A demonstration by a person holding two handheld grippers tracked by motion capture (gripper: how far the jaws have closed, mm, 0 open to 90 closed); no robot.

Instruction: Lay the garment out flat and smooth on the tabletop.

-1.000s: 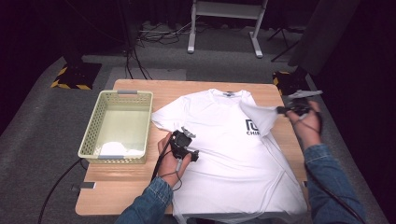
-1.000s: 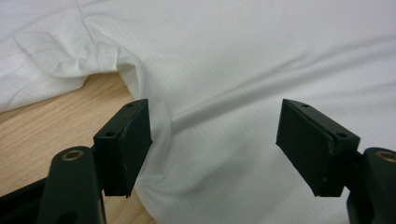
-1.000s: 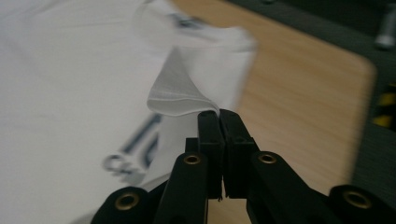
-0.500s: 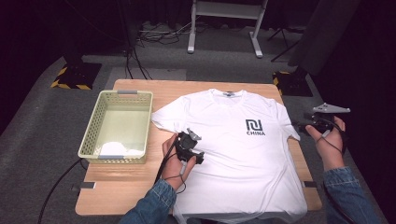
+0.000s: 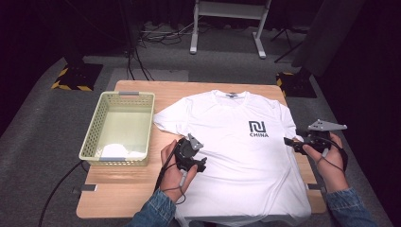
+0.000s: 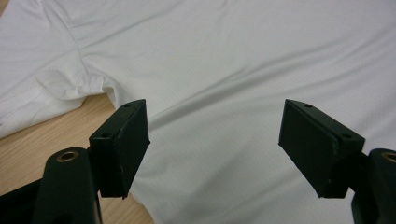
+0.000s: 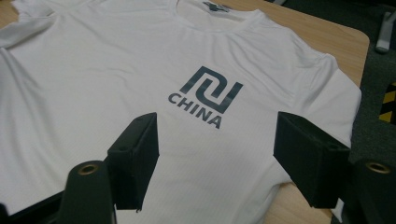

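Observation:
A white T-shirt [image 5: 236,165] lies spread front-up on the wooden table [image 5: 118,194], with a dark "CHINA" logo [image 5: 258,128] on its chest. My left gripper [image 5: 202,163] hovers open over the shirt's left side, just below the left sleeve. In the left gripper view its jaws [image 6: 215,135] frame bare white cloth [image 6: 233,60]. My right gripper [image 5: 289,142] is at the shirt's right edge and points left. Its jaws have just been opening, and nothing is between them. In the right gripper view they [image 7: 217,149] stand wide above the shirt [image 7: 93,93], short of the logo [image 7: 205,95].
A pale yellow plastic basket [image 5: 126,94] stands on the table's left side with something white [image 5: 116,150] at its bottom. Bare wood shows in front of the basket. Dark floor surrounds the table, and a metal stand [image 5: 227,9] is behind it.
The right gripper has let go of the right sleeve it held pulled out, opened, and moved right and toward the near edge. The sleeve now lies flat. The left gripper has barely shifted.

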